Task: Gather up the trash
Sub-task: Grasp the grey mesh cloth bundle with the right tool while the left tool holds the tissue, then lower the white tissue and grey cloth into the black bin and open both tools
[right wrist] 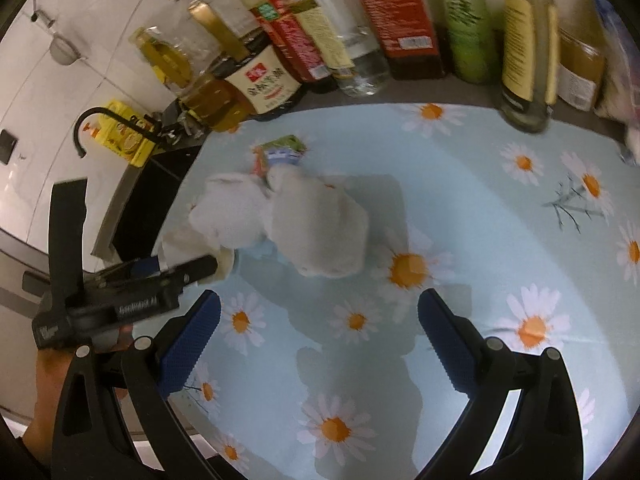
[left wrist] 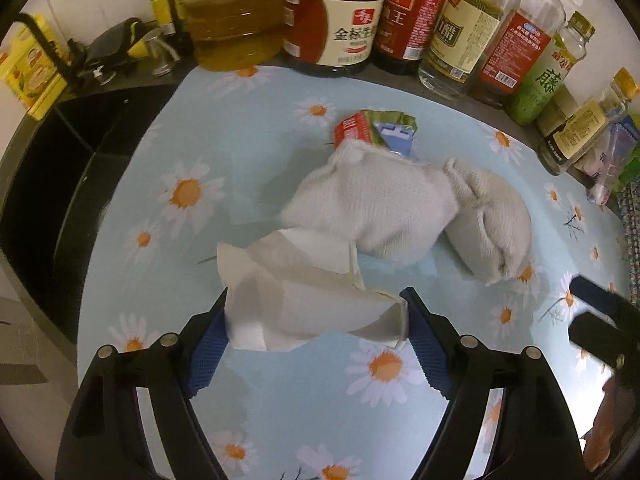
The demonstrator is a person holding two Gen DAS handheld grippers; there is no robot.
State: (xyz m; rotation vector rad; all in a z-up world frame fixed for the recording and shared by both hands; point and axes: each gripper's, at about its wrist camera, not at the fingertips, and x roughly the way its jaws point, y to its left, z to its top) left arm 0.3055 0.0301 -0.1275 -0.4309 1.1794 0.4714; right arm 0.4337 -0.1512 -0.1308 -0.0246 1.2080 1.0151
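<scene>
My left gripper (left wrist: 316,312) is shut on a crumpled white paper tissue (left wrist: 296,296) and holds it just above the daisy-print tablecloth (left wrist: 240,128). Behind it lies a bunched white towel (left wrist: 400,208), with a crushed red, green and blue carton (left wrist: 376,130) at its far edge. My right gripper (right wrist: 318,316) is open and empty, hovering over the cloth in front of the towel (right wrist: 304,220). The carton (right wrist: 280,154) shows beyond the towel. The left gripper (right wrist: 160,276) appears at the left of the right wrist view, the tissue (right wrist: 224,260) mostly hidden behind it.
A row of sauce and oil bottles (left wrist: 332,16) lines the back of the counter (right wrist: 400,20). A black sink (left wrist: 72,184) with a black tap (right wrist: 92,124) lies to the left. A yellow box (left wrist: 32,72) stands by the sink.
</scene>
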